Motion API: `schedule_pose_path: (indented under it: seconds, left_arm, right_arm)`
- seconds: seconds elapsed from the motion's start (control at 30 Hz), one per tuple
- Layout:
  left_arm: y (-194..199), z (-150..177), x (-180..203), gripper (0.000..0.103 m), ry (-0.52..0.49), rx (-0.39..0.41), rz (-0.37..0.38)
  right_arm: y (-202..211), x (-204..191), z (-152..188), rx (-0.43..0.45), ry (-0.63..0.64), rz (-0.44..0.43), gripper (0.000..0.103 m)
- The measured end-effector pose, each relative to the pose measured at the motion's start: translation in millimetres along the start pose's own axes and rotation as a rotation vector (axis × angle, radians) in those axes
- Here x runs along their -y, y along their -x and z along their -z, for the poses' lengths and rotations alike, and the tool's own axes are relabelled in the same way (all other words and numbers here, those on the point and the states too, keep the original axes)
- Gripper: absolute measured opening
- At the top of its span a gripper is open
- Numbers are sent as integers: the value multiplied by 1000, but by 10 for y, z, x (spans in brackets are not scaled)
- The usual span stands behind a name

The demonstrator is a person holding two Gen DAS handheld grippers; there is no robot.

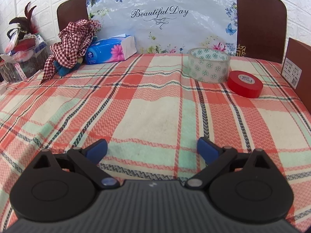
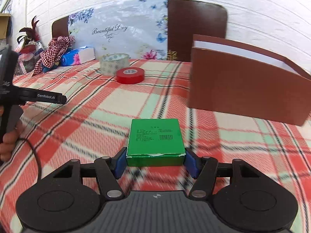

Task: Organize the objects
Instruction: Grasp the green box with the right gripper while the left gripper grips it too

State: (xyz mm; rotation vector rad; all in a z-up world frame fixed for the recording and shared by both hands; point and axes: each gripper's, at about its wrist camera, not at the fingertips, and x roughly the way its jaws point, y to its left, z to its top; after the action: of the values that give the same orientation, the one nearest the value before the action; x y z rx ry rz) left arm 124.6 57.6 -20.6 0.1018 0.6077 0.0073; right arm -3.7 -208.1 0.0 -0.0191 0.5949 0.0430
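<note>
My right gripper (image 2: 155, 160) is shut on a flat green box (image 2: 155, 138), its blue pads (image 2: 119, 162) pressing both sides, held above the plaid cloth (image 2: 77, 120). A brown open box (image 2: 246, 89) stands just ahead on the right. The clear patterned tape roll (image 1: 209, 65) and the red tape roll (image 1: 245, 86) sit on the cloth at the far right of the left wrist view. My left gripper (image 1: 152, 151) hovers open over the plaid cloth (image 1: 136, 101) with nothing between its fingers. In the right wrist view the left gripper (image 2: 64, 98) shows at the left edge, held by a hand (image 2: 8, 141).
A blue tissue pack (image 1: 110, 50) and a red checked cloth bundle (image 1: 72, 46) lie at the back left. A floral "Beautiful Day" sheet (image 1: 161, 15) leans on the brown headboard (image 1: 260, 21). A cluttered basket (image 1: 21, 56) stands at the far left. The brown box's edge (image 1: 299, 71) is at the right.
</note>
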Motion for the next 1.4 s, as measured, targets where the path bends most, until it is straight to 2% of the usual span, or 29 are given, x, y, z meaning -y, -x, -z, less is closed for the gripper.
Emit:
schedule_pose_path:
  seconds: [0.2,0.37,0.53,0.57,0.63,0.77,0.83,0.9,0.97,1.03,1.1,1.13,1.17,1.2,1.27,1.33,1.4]
  left_arm:
    - [54,26,126,100,-72,23,-61]
    - [99,44,223,100,-129,39,-110]
    - [166,-4,368,99,-162,-6,-176]
    - [216,-22,406,98,-150,-30,-165]
    - [330,-72,477,87,-99,-98,-38]
    - [601,-148,786,75,-16,-220,259]
    - [732,-192,1024,71,-36,-242,368]
    - [848,-226,1254,71,-83,-248,443]
    - [896,-226,1431,71,-118,-269,486]
    - [854,-172,1541,70,-129,-304,496]
    - [748,-112,1551,70,-97,-338,503]
    - [714,-108,1518,66,-57,-345,528]
    - [677,-124,1503,62,-35,-354,542]
    - [673,-144,1501,46,-27,-355,556]
    - [717,-207,1565,44,-47,-349,548]
    - [815,-303,1601,40,-64,-316,565]
    - [961,-467,1685,40,-84,-250,609]
  right_arm:
    - [71,54,53,6,-25,-8,68]
    - [158,117,135,21,-38,-31,70]
    - [205,152,160,25,-45,-49,70]
    - [212,164,156,22,-48,-54,70]
    - [216,195,140,7,-44,-66,71]
    - [220,213,117,-23,30,-61,75]
    - [201,257,87,-32,30,-67,75]
    - [170,292,52,-39,24,-71,76]
    - [130,289,16,-42,29,-75,76]
    - [83,250,-9,-47,45,-90,76]
    - [17,195,-30,-50,70,-104,76]
    - [-17,168,-39,-50,81,-109,76]
    - [-39,151,-50,-45,90,-119,69]
    - [-52,140,-61,-38,95,-123,60]
    - [-43,140,-86,-16,84,-112,59]
    - [38,183,-86,44,60,-90,59]
    - [196,235,-99,164,70,-32,59]
